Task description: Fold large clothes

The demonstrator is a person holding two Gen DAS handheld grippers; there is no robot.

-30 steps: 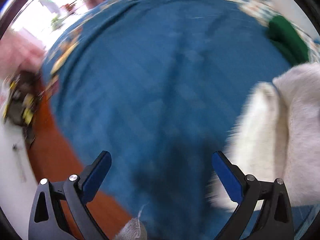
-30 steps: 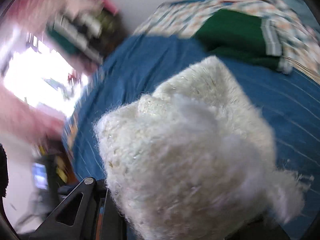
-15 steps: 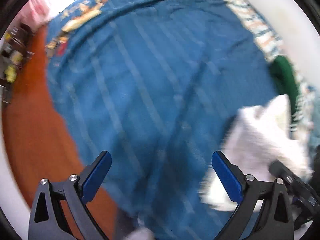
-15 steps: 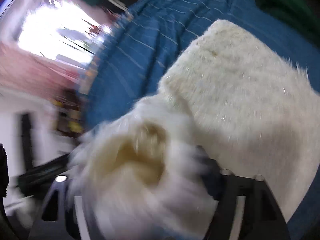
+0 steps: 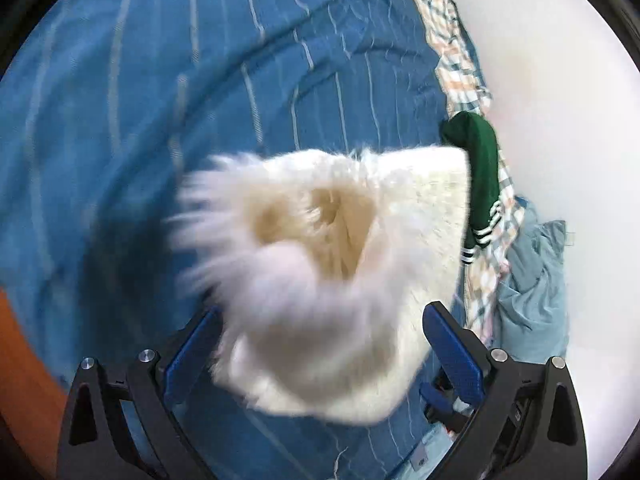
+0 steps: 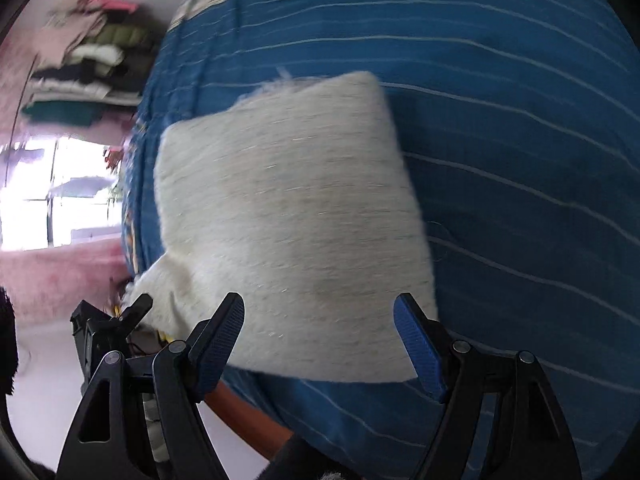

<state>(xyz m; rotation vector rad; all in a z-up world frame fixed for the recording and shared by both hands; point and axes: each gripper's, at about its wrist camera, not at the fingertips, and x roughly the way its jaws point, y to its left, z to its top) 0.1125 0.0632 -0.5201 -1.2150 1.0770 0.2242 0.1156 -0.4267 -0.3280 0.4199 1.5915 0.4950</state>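
the white fuzzy sweater (image 6: 288, 216) lies folded into a rough rectangle on the blue striped bedspread (image 6: 520, 128), near the bed's edge. in the right wrist view the right claw (image 6: 320, 344) stands wide open, its blue pads (image 6: 218, 340) apart and touching nothing; the sweater's near edge sits between and just beyond them, with its lower left corner hanging toward the bed's edge.

in the left wrist view the left claw (image 5: 320, 352) is open too, jaws spread on either side of the sweater (image 5: 320, 280). the near end of the garment is motion-blurred, so i cannot tell whether the fabric brushes the left pad (image 5: 188, 356); neither pad presses on it. the sweater's open end shows a cream-coloured inside.

a green garment (image 5: 480, 176) with white cuff stripes lies just beyond the sweater, by a checked cloth (image 5: 460, 60) along the wall.
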